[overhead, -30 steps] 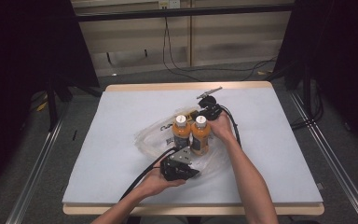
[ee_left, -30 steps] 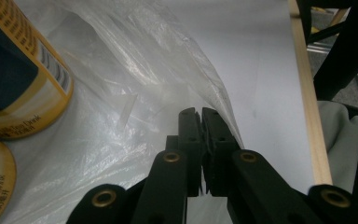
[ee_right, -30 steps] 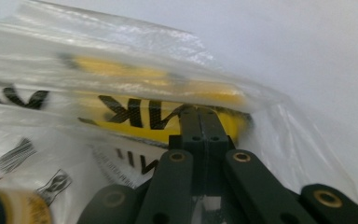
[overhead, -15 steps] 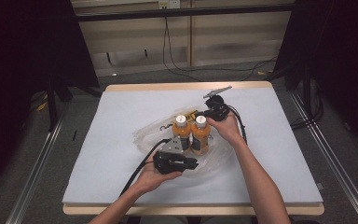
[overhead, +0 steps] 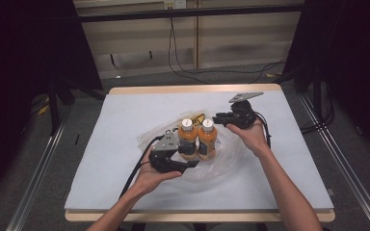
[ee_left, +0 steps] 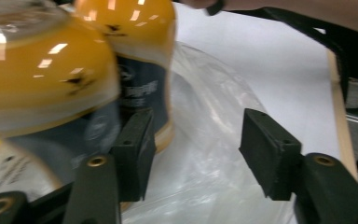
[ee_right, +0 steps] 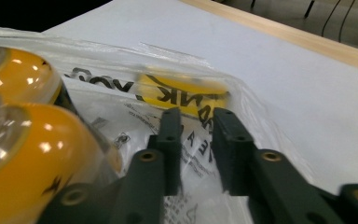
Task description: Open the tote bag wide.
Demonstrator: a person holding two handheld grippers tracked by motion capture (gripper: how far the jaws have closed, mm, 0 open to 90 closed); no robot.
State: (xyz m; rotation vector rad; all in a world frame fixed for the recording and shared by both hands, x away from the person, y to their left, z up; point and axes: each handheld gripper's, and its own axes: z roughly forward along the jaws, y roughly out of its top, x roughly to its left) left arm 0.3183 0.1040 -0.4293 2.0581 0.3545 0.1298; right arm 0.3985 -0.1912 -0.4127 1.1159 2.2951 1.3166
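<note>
The right gripper [ee_right: 193, 140] has its fingers nearly closed on the clear plastic bag [ee_right: 177, 100], apparently pinching a fold of film. The left gripper [ee_left: 193, 144] has its fingers spread wide and empty, just beside the two orange bottles [overhead: 198, 137]. These stand upright, long axes vertical, white caps up, touching, at the middle of the tabletop [overhead: 115, 125] inside the crumpled bag. The step looks like bagging; next the film likely needs lifting around the bottles.

black gripper [overhead: 192, 164]; grey plate [overhead: 245, 96]
</note>
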